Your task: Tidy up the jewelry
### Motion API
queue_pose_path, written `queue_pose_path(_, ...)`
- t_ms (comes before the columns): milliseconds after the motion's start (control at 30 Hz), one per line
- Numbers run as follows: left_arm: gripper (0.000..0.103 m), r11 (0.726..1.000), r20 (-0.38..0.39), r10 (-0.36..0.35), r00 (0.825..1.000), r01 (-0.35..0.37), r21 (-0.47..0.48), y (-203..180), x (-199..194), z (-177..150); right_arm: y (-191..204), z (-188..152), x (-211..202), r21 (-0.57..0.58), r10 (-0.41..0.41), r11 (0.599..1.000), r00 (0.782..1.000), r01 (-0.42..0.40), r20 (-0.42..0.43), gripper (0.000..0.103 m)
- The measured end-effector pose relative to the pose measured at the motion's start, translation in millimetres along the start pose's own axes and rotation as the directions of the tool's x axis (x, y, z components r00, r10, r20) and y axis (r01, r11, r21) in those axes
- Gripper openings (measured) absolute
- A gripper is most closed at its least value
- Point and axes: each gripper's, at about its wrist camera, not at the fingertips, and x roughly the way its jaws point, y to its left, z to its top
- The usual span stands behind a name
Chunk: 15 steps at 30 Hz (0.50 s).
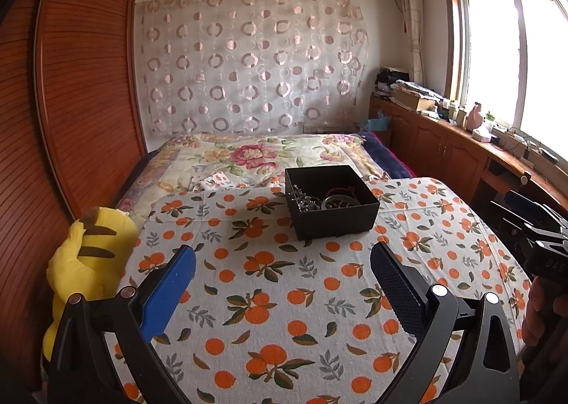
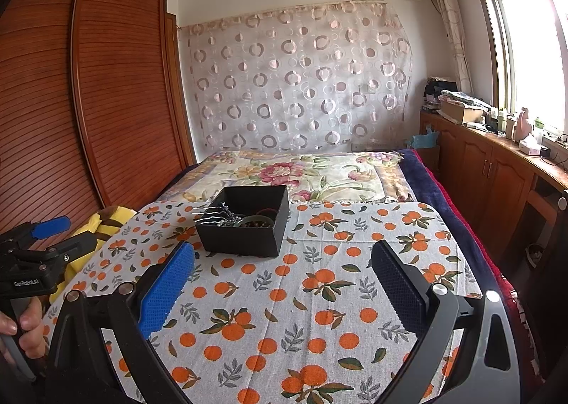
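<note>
A black open box (image 1: 332, 217) stands on the orange-print cloth (image 1: 269, 283); it also shows in the right wrist view (image 2: 245, 235). Inside lie silver hairpins (image 1: 301, 198), a dark bead bracelet (image 1: 335, 203) and a red cord (image 1: 340, 190). The hairpins (image 2: 216, 217) and a bangle (image 2: 254, 221) show in the right wrist view. My left gripper (image 1: 282, 263) is open and empty, held short of the box. My right gripper (image 2: 282, 262) is open and empty, in front of the box and to its right.
A yellow plush toy (image 1: 85, 262) lies at the cloth's left edge. A floral bedspread (image 1: 248, 155) lies beyond the box. A wooden wardrobe (image 1: 71, 84) stands left. A wooden cabinet (image 1: 443, 148) with clutter runs under the window on the right.
</note>
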Motion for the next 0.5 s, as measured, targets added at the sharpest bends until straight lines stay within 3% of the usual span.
queue_pose_path(500, 0.095, 1.0, 0.002, -0.001, 1.0, 0.001, 0.001, -0.4, -1.2, 1.4, -0.9, -1.4, 0.2, 0.002, 0.002, 1.0, 1.0, -0.002, 0.0, 0.101)
